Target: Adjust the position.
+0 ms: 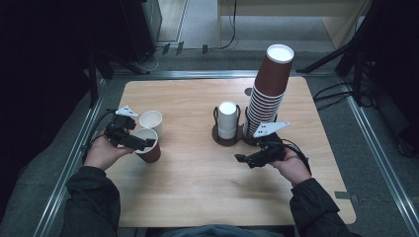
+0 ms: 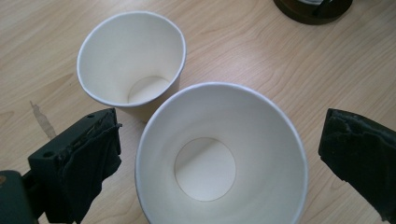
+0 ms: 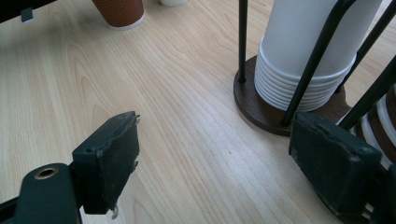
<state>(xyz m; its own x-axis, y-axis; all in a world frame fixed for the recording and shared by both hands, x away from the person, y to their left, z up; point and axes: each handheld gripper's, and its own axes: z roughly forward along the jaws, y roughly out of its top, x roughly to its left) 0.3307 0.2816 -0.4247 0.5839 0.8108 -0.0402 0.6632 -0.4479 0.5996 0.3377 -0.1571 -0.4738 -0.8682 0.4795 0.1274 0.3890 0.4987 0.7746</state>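
Black jaws of the left gripper (image 2: 205,154) are standing apart on either side of an upright brown paper cup (image 1: 147,144) at the table's (image 1: 197,197) left, a second cup (image 2: 130,60) touching just beyond; the right gripper (image 1: 243,159), also spread wide, is idling empty near the stacked cups (image 1: 269,89).

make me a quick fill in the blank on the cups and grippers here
1. The left gripper has its open jaws either side of a ____ cup.
2. The tall brown stack stands to the ____ of the white stack in the high view.
3. The right gripper holds ____.

Missing words: brown; right; nothing
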